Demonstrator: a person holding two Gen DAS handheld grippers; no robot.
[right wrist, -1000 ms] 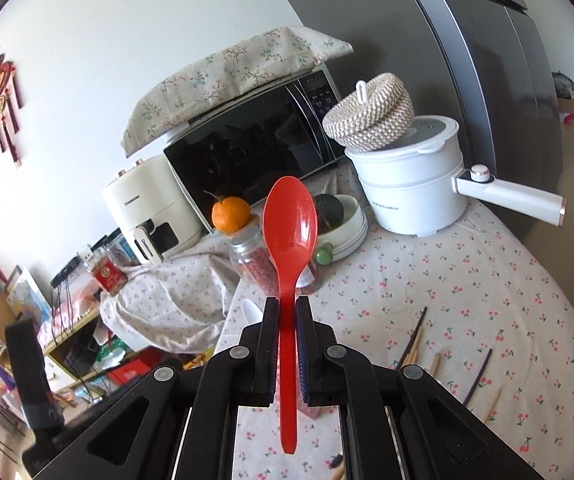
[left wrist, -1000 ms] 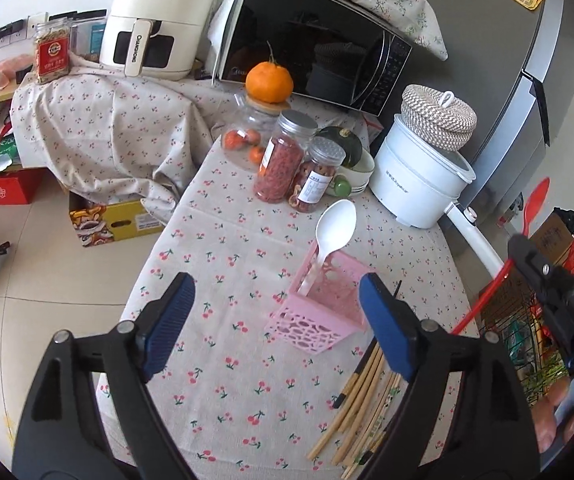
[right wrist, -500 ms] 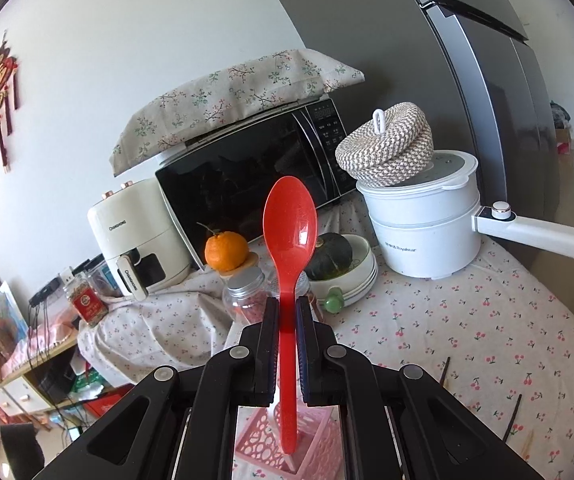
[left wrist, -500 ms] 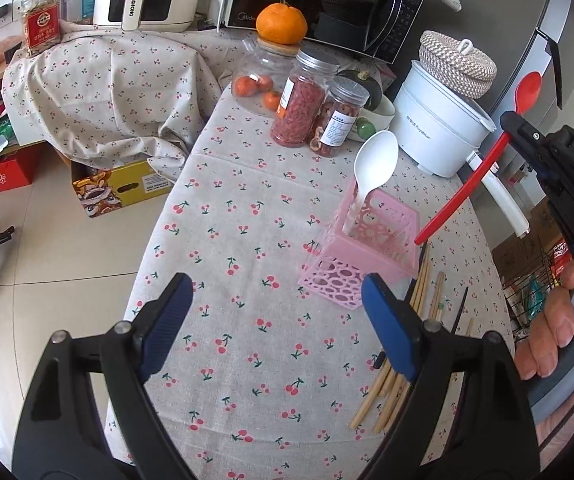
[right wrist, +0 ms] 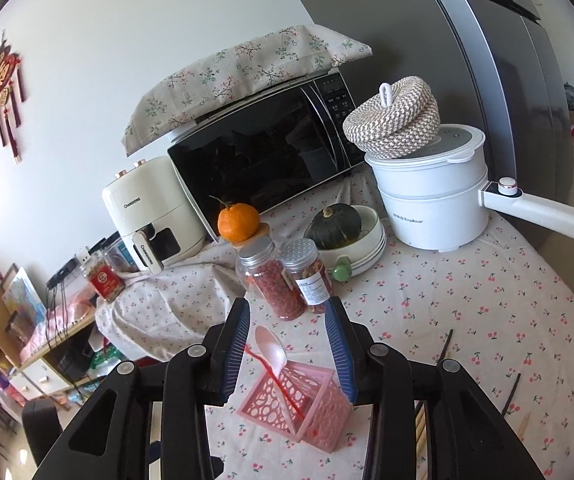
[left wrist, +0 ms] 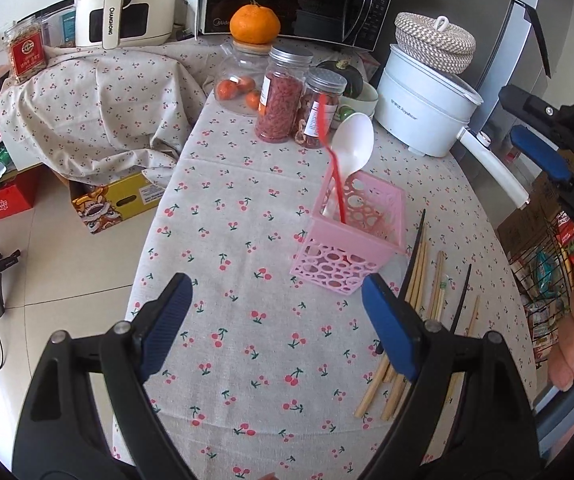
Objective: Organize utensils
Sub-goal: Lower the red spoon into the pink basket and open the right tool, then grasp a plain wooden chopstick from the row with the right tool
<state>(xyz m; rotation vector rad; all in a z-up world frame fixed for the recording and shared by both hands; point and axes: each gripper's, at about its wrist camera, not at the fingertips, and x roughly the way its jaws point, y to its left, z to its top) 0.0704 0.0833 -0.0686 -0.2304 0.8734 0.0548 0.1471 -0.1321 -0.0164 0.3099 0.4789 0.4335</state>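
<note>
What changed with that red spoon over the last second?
The right tool carried the red spoon over the pink basket, and its jaws are now opening with nothing between them; the spoon, blurred, is dropping in beside the white spoon. The left tool stayed open and empty; the chopsticks stayed on the cloth.

A home kitchen corner: a microwave [right wrist: 263, 160] under a floral cloth, an air fryer [right wrist: 151, 212], a white electric pot [right wrist: 435, 204] and a grey fridge [right wrist: 499, 60] ring a table [left wrist: 247, 240] with a cherry-print cloth, holding jars of dried food [left wrist: 281, 98]; a red festive ornament [right wrist: 3, 84] hangs on the wall.
</note>
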